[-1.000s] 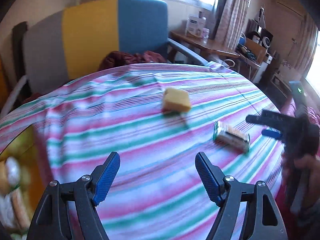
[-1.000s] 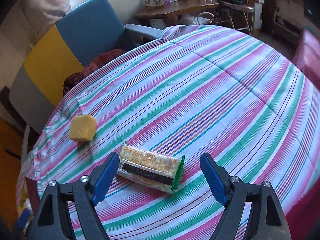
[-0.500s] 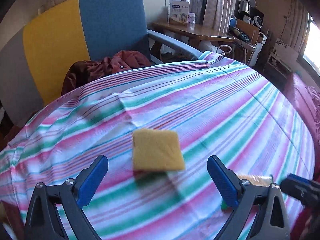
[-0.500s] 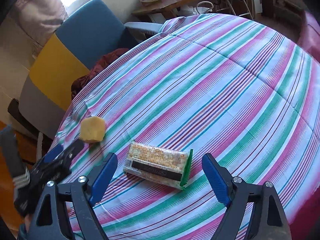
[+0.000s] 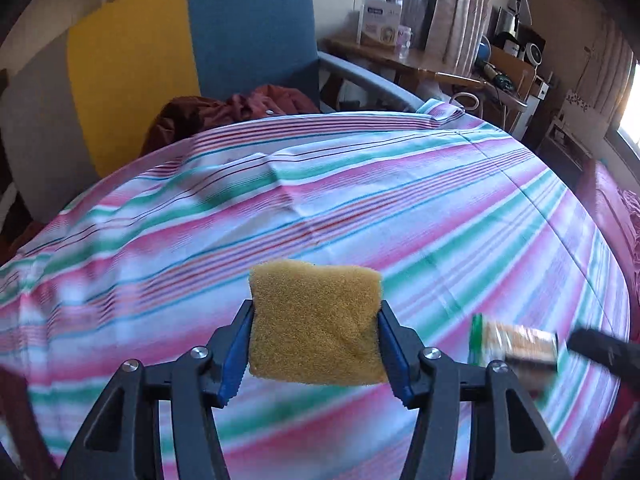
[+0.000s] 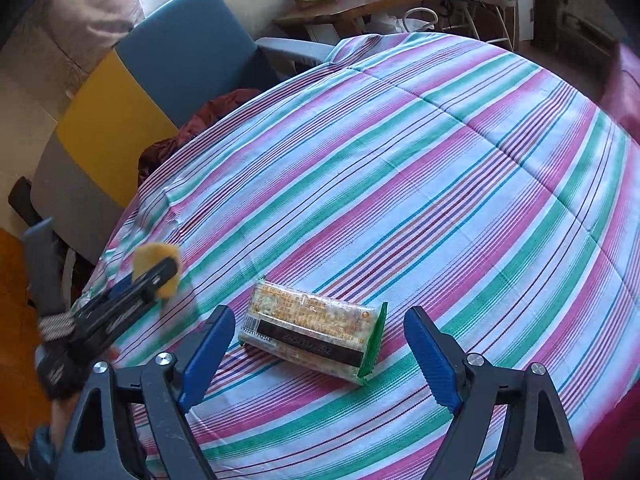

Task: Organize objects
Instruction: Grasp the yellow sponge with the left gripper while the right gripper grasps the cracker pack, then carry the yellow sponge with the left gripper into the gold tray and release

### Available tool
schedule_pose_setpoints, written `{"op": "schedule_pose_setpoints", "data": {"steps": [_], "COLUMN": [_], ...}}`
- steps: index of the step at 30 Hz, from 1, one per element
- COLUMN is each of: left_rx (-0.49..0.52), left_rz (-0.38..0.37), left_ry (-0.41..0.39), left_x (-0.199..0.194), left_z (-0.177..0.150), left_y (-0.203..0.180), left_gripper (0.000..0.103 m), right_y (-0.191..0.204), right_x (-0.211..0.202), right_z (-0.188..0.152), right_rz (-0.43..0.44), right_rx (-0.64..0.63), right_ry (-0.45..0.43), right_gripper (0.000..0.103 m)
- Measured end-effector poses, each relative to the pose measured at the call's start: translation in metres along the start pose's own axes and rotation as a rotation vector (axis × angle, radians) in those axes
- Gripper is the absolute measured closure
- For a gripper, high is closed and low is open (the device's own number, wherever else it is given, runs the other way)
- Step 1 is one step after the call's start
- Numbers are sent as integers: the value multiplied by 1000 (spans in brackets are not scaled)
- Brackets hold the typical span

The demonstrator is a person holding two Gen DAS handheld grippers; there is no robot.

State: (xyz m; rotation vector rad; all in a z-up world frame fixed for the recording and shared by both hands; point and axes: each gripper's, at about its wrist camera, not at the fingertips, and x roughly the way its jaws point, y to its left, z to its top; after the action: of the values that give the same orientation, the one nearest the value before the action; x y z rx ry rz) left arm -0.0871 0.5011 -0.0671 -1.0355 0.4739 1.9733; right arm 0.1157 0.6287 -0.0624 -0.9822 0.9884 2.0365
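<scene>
- The left gripper (image 5: 314, 344) has just been closing, and its blue ribbed pads (image 5: 236, 354) now press on both side edges of a yellow sponge (image 5: 314, 320); the jaws stand about half open, filled by the sponge's width
- The sponge is a soft, porous, roughly square pad with rounded corners and a coarse, grainy face; it dents slightly where the right pad bears on it
- Its broad face is turned towards the left wrist camera, with no clear long axis; whether it rests on the cloth or is lifted off it cannot be told
- The right gripper (image 6: 316, 354) hovers with its jaws wide apart and nothing between the pads, just over a snack packet (image 6: 314, 330)
- The packet is a flat, oblong, glossy plastic wrapper with a speckled orange print, a black band, a barcode at its left end and a green crimped seal at its right end
- It lies flat on the striped tablecloth (image 6: 420, 168), its long axis running left to right across the right wrist view, dipping a little towards the right end
- The cloth is a thin woven fabric in pink, green, white and blue stripes, with a few creases
- Behind the table stands an upholstered chair (image 5: 192, 52) in grey, yellow and blue panels, with a crumpled dark red garment (image 5: 236, 110) on its seat
</scene>
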Motion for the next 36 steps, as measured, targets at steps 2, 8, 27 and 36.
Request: {"op": "schedule_pose_setpoints", "data": {"steps": [2, 8, 27, 36], "left_rx": [-13, -39, -105, -232], "left_rz": [-2, -25, -84, 40], "left_ry": [-8, 0, -93, -166], "left_x": [-24, -76, -190, -228], "left_z": [-23, -93, -191, -215], "left_y": [5, 13, 45, 92], "left_gripper": [45, 45, 45, 45], "right_y": [0, 4, 51, 109], "right_x": [0, 4, 65, 54], "right_z": [1, 2, -19, -79], "right_rz": [-4, -49, -115, -19], "right_rx": [-3, -44, -401, -706], "right_ry": [-4, -7, 141, 170], "right_gripper": [16, 16, 14, 54]}}
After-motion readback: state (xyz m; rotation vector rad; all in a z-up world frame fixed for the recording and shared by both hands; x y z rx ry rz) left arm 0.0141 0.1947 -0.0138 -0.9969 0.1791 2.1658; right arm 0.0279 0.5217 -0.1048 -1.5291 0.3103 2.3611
